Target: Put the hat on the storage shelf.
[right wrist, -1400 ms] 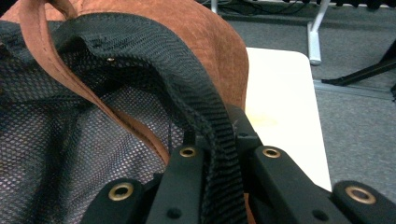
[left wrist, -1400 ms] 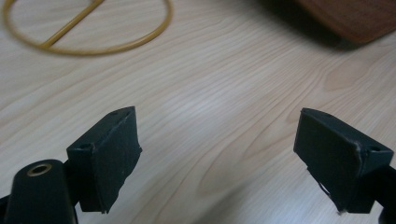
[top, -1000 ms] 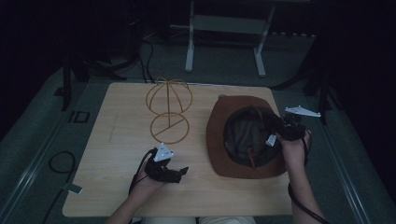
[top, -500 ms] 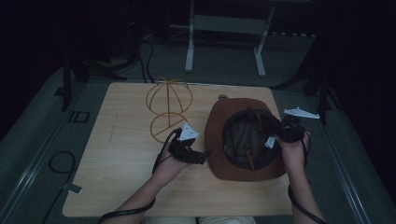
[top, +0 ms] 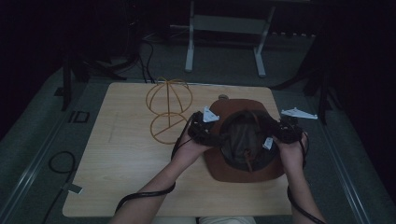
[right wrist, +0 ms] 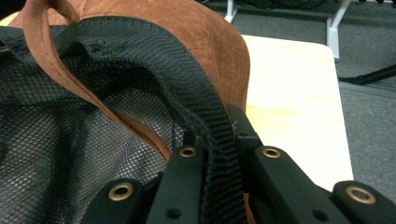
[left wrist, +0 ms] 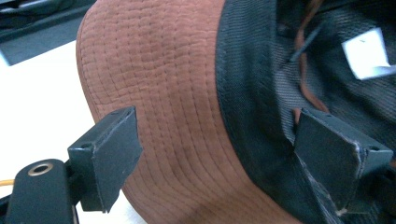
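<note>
brown suede hat lies crown-down at centre right of the frame, soft and floppy. right gripper is clamped on its inner band; left gripper, jaws apart, straddles the opposite brim, the best hold.

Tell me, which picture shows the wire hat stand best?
The high view: the wire hat stand stands whole on the table, left of the brown hat. The left gripper view catches a thin orange bit at its left edge.
</note>
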A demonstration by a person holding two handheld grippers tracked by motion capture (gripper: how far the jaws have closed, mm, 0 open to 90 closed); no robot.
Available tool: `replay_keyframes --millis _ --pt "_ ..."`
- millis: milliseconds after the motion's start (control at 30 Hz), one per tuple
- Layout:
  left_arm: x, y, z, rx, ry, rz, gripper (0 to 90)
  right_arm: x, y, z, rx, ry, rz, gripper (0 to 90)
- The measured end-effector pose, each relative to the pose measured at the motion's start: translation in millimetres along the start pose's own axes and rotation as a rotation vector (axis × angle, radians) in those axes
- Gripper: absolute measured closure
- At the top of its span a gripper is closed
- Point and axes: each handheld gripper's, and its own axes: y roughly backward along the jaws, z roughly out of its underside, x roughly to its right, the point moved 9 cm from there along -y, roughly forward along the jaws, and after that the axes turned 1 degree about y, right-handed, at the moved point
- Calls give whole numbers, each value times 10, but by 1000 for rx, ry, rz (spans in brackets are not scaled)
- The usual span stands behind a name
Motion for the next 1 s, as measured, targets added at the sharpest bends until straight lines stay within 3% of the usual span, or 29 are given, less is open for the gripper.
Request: replay_keyframes --millis 333,533,633,767,900,1000 --pt "6 -171 -137 -44 8 -104 173 -146 130 -72 32 17 -41 858" --pt "-53 -281 -98 -71 -1 -214 420 -220 181 -77 43 28 -55 859" --pt "-88 -306 -92 -69 19 -226 608 -238 198 -73 45 30 -59 858" --pt "-99 -301 -109 -53 -1 -267 818 -266 212 -44 40 40 -64 858" --pt "-94 -291 -137 -26 0 -286 863 -277 209 -1 39 39 -50 858" --pt "-89 -254 -180 -6 0 -274 867 -287 253 28 49 43 -43 853"
